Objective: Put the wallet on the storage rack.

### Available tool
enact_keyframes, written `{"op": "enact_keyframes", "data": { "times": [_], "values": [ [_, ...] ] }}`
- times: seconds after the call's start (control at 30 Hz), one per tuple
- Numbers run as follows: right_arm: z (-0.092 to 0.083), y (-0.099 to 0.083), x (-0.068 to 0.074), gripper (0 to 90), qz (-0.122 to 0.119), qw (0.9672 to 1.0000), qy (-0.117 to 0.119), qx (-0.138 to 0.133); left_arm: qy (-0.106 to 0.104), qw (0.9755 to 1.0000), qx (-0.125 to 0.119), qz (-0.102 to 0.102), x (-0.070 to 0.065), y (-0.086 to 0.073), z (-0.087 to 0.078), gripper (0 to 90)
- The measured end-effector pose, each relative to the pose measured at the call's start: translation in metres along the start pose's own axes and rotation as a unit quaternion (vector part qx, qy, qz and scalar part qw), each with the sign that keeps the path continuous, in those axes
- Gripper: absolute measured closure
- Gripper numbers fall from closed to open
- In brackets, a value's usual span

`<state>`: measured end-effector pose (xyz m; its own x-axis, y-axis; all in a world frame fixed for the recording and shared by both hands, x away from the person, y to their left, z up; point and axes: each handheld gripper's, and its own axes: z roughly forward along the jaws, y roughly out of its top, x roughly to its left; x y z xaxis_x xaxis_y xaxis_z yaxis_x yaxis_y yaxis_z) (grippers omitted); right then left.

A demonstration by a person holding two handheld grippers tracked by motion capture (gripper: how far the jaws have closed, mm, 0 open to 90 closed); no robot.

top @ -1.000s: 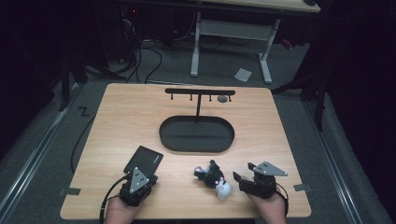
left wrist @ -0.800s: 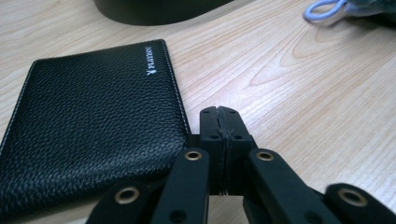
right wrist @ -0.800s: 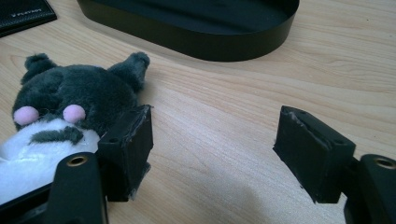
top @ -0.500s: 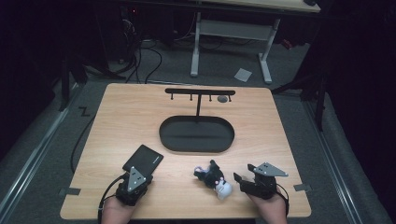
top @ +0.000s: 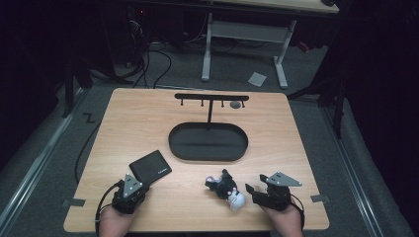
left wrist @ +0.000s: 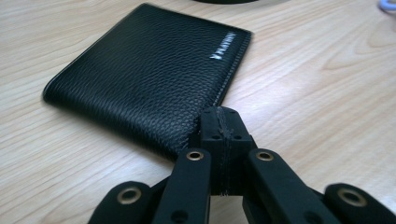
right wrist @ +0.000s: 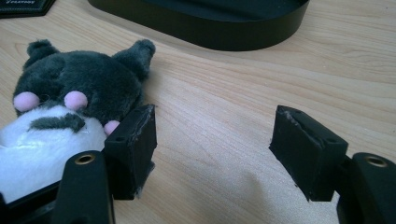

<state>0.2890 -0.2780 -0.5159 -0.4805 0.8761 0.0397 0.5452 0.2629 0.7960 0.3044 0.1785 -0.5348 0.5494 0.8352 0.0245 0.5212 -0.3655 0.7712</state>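
Observation:
A black leather wallet [top: 150,166] [left wrist: 149,74] lies flat on the wooden table near the front left. My left gripper [top: 137,180] [left wrist: 224,126] sits just behind the wallet's near corner, jaws shut with nothing between them. A dark grey and white plush toy [top: 227,190] [right wrist: 70,107] lies at the front, right of centre. My right gripper [top: 258,188] [right wrist: 212,140] stands open just right of the toy. Its jaws have just been closing, with only bare wood between them. In the right gripper view the toy rests against the outer side of the left jaw.
A black oval tray [top: 207,155] [right wrist: 210,39] sits mid-table, and a black T-shaped rack with hooks [top: 211,97] rises behind it. A small grey object [top: 236,104] lies by the rack. The table's front edge runs just below both hands.
My left gripper has shifted to the left along the table's front, off the wallet's near edge. The wallet, the toy and the right hand have stayed put.

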Motion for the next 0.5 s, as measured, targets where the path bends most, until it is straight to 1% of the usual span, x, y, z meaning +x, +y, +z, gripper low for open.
{"op": "enact_keyframes", "data": {
  "times": [0.17,0.23,0.33,0.4,0.43,0.5],
  "values": [
    [0.000,-0.001,-0.001,31.1,-0.002,1.0000,0.000,0.001,0.010,0.9998,0.001,-0.017,0.008,-0.001,0.000,89.6],
    [-0.001,-0.001,-0.001,31.1,-0.001,1.0000,0.000,0.000,0.012,0.9998,0.000,-0.019,0.009,-0.001,0.000,89.5],
    [-0.002,-0.003,-0.003,31.2,0.005,1.0000,0.000,-0.001,0.013,0.9996,0.002,-0.025,0.014,0.000,0.001,89.3],
    [-0.006,-0.005,-0.006,31.5,0.013,0.9999,-0.002,-0.003,0.020,0.9992,0.002,-0.034,0.019,0.000,0.002,89.3],
    [-0.006,-0.005,-0.006,31.5,0.013,0.9999,-0.002,-0.003,0.020,0.9992,0.002,-0.034,0.019,0.000,0.002,89.3],
    [-0.008,-0.007,-0.008,31.6,0.017,0.9998,-0.006,-0.005,0.024,0.9987,0.002,-0.044,0.026,0.001,0.003,89.3]
  ]
}}
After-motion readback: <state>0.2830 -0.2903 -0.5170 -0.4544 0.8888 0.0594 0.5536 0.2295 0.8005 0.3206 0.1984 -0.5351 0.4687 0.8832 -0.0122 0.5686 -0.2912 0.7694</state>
